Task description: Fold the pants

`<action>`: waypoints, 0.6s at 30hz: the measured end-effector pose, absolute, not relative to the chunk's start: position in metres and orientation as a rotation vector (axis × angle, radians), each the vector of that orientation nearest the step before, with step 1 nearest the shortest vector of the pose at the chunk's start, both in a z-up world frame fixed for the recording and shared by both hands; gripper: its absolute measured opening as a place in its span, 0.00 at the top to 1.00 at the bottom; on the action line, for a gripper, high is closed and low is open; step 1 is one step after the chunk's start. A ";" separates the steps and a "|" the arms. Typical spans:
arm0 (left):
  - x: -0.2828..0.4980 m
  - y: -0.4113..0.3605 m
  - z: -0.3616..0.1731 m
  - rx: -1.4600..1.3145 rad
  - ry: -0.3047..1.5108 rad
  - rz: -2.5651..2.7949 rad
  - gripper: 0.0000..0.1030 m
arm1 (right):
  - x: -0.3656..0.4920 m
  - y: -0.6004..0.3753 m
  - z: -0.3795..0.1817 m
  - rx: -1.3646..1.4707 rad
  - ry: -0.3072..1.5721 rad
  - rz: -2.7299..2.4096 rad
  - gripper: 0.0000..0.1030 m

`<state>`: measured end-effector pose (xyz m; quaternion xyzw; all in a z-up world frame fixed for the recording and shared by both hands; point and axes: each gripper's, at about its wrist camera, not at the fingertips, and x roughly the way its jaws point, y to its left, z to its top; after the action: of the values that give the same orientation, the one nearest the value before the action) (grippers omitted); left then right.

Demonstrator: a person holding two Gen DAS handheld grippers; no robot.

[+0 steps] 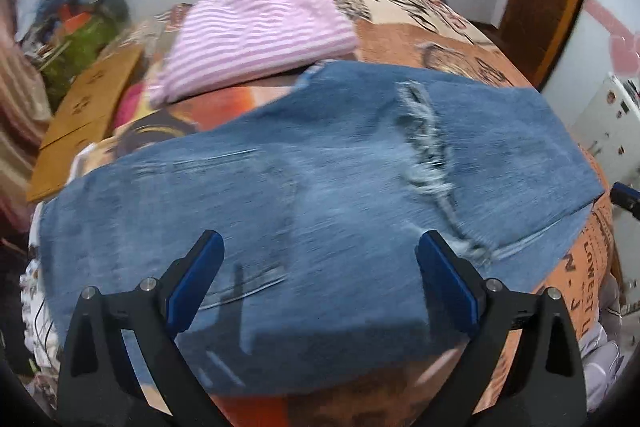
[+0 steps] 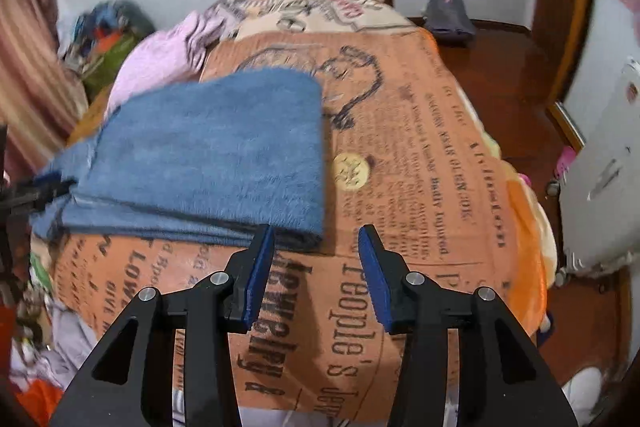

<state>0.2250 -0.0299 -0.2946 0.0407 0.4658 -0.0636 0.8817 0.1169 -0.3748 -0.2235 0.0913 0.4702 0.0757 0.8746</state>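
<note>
On bed (image 2: 420, 115), over orange newspaper-print blanket (image 2: 400, 187): one pair of blue denim pants (image 1: 320, 167), folded into flat layers, frayed rip (image 1: 430, 143) across upper layer.

Relative to left claw (image 1: 319, 253): pants directly beneath and ahead, denim filling gap between blue pads (image 1: 200, 275); jaws spread wide, nothing pinched; contact with cloth not determinable through motion blur.

Relative to right claw (image 2: 316, 239): pants (image 2: 208, 147) ahead and to left, near right corner of folded stack just beside left pad (image 2: 260, 267); gap between pads over bare blanket print; jaws partly apart, holding nothing.

Pose: both claws pitched steeply downward toward bed surface, seen from behind along black finger arms. Tip of right claw visible at right edge of left wrist view (image 1: 628, 197); dark part of left claw at left edge of right wrist view (image 2: 24, 195).

Count:
- pants: 1
- claws: 2, four blue pads in all
- pink-and-white striped cloth (image 1: 260, 27): 1, beyond pants, partly under their far edge
- cardboard sheet (image 1: 88, 107): 1, left of bed
- heap of mixed clothing (image 1: 80, 15): 1, far left by wall
- dark garment (image 2: 448, 11): 1, on brown wooden surface past bed's far right corner
</note>
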 end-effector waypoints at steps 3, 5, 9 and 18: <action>0.210 0.000 -0.282 0.046 0.936 -0.083 0.04 | 0.118 -0.368 -0.203 0.186 0.917 0.164 0.59; 0.195 0.028 -0.271 -0.004 0.906 -0.036 0.04 | 0.123 -0.356 -0.191 0.179 0.882 0.198 0.59; 0.171 0.076 -0.264 -0.119 0.885 0.020 0.04 | 0.135 -0.314 -0.170 0.152 0.829 0.303 0.59; 0.132 0.138 -0.297 -0.307 0.920 0.018 0.04 | 0.154 -0.201 -0.184 0.056 0.857 0.509 0.59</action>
<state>0.1323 0.1382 -0.2967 -0.1478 0.4422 0.0088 0.8846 0.1539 -0.2012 -0.1843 0.0267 0.4109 0.2441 0.8780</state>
